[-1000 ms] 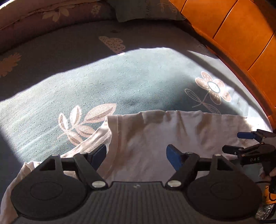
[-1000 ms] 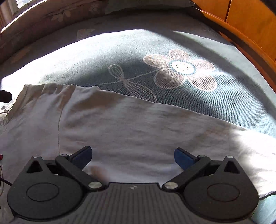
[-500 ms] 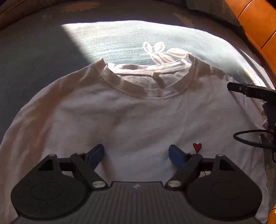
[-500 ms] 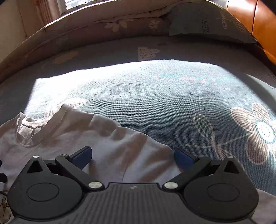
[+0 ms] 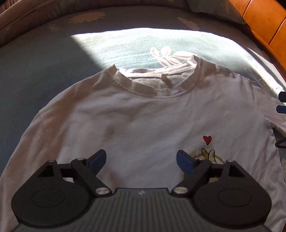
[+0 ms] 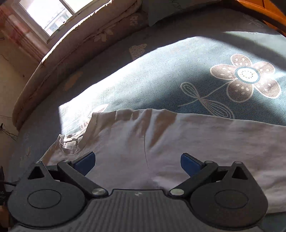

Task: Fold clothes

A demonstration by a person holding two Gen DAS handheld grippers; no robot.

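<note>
Left wrist view shows a white T-shirt (image 5: 143,114) lying face up and spread flat on a blue-grey flowered bedsheet (image 5: 53,75), directly ahead of and beneath the left gripper (image 5: 141,161), with its ribbed neckline (image 5: 153,89) at the far end. A small red heart print (image 5: 207,139) sits just beyond the right-hand pad, above part of a cartoon print. The left gripper's blue pads stand spread wide over the chest of the shirt, with nothing pinched between them. At the right edge of this view, two blue pad tips of the right gripper (image 5: 282,103) show over the shirt's far sleeve. Right wrist view has the right gripper (image 6: 137,163) likewise spread, hovering above the shoulder seam (image 6: 146,151) with nothing gripped; the neckline lies ahead to its left. Beyond the shirt the sheet carries a large brown flower (image 6: 246,76), and farther off lie a rolled quilt (image 6: 85,41), a window (image 6: 51,14) and an orange wooden headboard (image 5: 264,23).
</note>
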